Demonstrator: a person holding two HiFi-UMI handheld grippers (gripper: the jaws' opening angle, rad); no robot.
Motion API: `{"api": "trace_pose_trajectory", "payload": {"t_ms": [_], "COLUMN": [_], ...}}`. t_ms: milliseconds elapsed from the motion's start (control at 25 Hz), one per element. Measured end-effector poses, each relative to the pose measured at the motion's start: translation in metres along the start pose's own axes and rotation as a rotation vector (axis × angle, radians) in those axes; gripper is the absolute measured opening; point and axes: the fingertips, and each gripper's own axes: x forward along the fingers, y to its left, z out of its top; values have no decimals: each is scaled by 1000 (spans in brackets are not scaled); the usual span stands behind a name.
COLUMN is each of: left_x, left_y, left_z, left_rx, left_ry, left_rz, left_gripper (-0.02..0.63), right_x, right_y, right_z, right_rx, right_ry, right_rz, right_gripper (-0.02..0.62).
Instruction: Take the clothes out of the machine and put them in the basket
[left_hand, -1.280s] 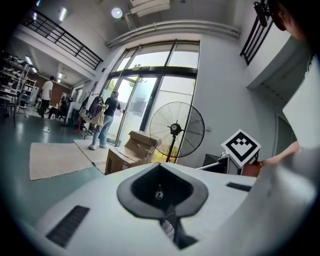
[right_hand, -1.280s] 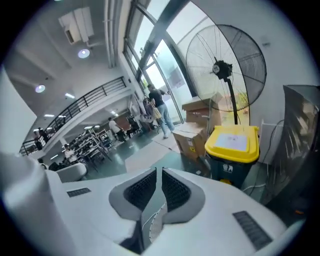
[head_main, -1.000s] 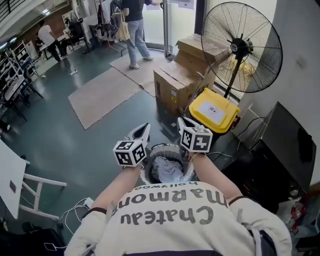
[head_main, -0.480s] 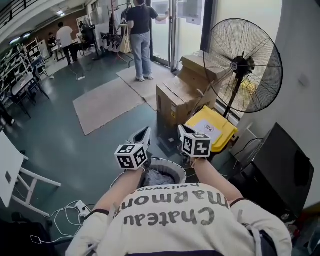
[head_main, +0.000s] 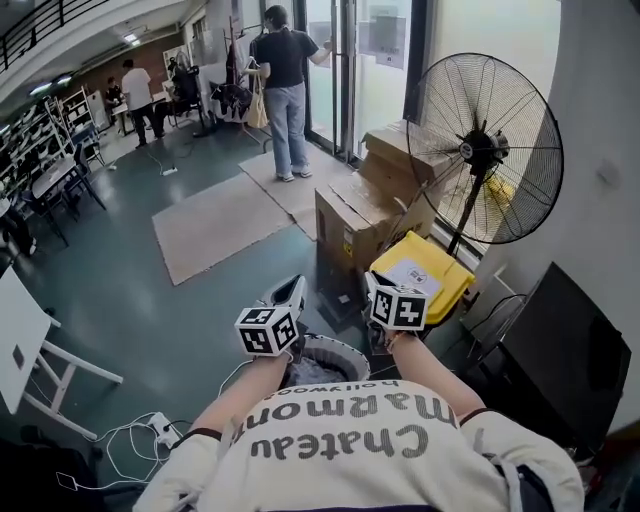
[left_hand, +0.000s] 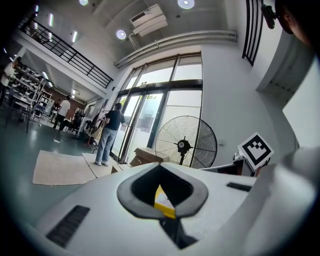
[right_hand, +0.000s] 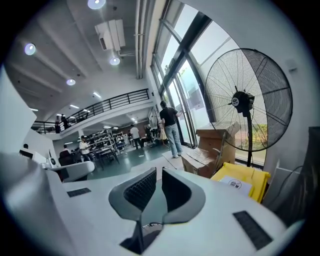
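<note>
Forward of the basket (head_main: 337, 346) both tools have drifted: left tool (head_main: 296, 284) and right tool (head_main: 371, 282) are closed on nothing. Clothes (head_main: 314, 372) lie in the basket, below and behind them.

Two grippers show in the head view, the left gripper (head_main: 290, 292) and the right gripper (head_main: 371, 284), each with one marker cube. There is one basket (head_main: 345, 349), one standing fan (head_main: 485, 150) and one yellow bin (head_main: 430, 275). Two mats lie on the floor, a nearer mat (head_main: 215, 222) and a farther mat (head_main: 290, 182). At least two cardboard boxes (head_main: 355, 228) are stacked. One person (head_main: 285, 85) stands at the glass door, and at least one other person (head_main: 137, 88) stands farther back.
</note>
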Motion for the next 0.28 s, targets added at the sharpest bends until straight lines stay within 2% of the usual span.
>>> {"api": "trace_pose_trajectory", "payload": {"t_ms": [280], "left_x": [-13], "left_y": [5], "left_z": [-3], "left_rx": [14], "left_ry": [13], "left_rz": [6], "left_gripper": [8], "right_x": [5], "right_y": [5], "right_z": [-8], "right_rx": [31], "right_ry": [10], "right_rz": [-1], "right_gripper": [57]}}
